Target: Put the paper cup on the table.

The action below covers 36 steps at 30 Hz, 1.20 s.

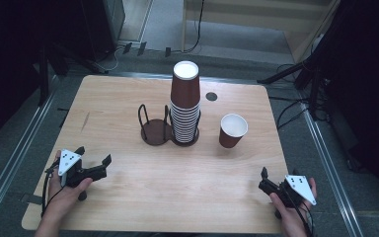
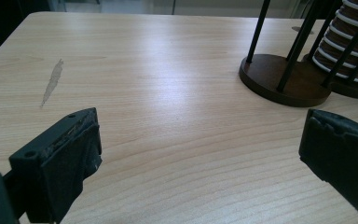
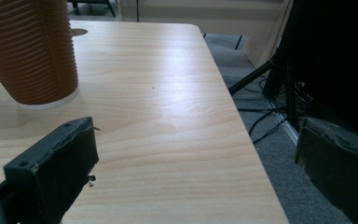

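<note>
A light wooden table [image 1: 143, 197] is sitting in a dark room with a grey floor, black stands and cables lying around it. In the middle of the table a tall stack of brown paper cups [image 1: 185, 101] is standing in a black wire cup holder [image 1: 154, 129], in its right ring. The left ring is bare. One single brown cup [image 1: 232, 131] is standing upright to the right of the stack, apart from it.

The left gripper [image 1: 93, 160] is resting low near the front left corner, with its jaws spread wide and nothing between them. The right gripper [image 1: 265, 178] is sitting near the front right corner, jaws also wide apart and holding nothing. The single cup is standing well in front of it, not touching.
</note>
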Each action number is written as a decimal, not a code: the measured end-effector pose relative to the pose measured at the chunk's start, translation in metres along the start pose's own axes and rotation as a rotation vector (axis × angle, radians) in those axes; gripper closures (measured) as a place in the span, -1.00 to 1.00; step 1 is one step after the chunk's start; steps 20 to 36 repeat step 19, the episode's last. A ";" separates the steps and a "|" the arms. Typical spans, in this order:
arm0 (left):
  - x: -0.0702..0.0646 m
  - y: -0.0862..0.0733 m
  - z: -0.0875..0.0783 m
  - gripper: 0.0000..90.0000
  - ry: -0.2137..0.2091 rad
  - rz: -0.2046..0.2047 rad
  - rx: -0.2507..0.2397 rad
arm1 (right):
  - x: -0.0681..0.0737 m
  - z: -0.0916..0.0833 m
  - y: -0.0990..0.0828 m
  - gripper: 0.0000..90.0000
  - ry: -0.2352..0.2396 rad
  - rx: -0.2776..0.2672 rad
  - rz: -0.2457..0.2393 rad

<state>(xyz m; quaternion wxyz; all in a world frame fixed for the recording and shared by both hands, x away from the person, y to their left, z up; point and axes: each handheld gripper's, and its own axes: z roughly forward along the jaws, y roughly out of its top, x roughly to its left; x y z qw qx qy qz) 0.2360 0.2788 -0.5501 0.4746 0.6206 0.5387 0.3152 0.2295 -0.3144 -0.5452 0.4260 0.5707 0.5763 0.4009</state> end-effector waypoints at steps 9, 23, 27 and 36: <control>0.000 0.000 0.000 -1.00 -0.001 -0.001 0.002 | -0.009 -0.014 -0.006 -1.00 0.001 0.006 -0.001; 0.000 0.001 0.003 -1.00 0.015 -0.002 0.006 | -0.011 -0.018 -0.007 -1.00 0.018 0.009 0.031; 0.000 0.001 0.003 -1.00 0.015 -0.002 0.006 | -0.011 -0.018 -0.007 -1.00 0.018 0.009 0.031; 0.000 0.001 0.003 -1.00 0.015 -0.002 0.006 | -0.011 -0.018 -0.007 -1.00 0.018 0.009 0.031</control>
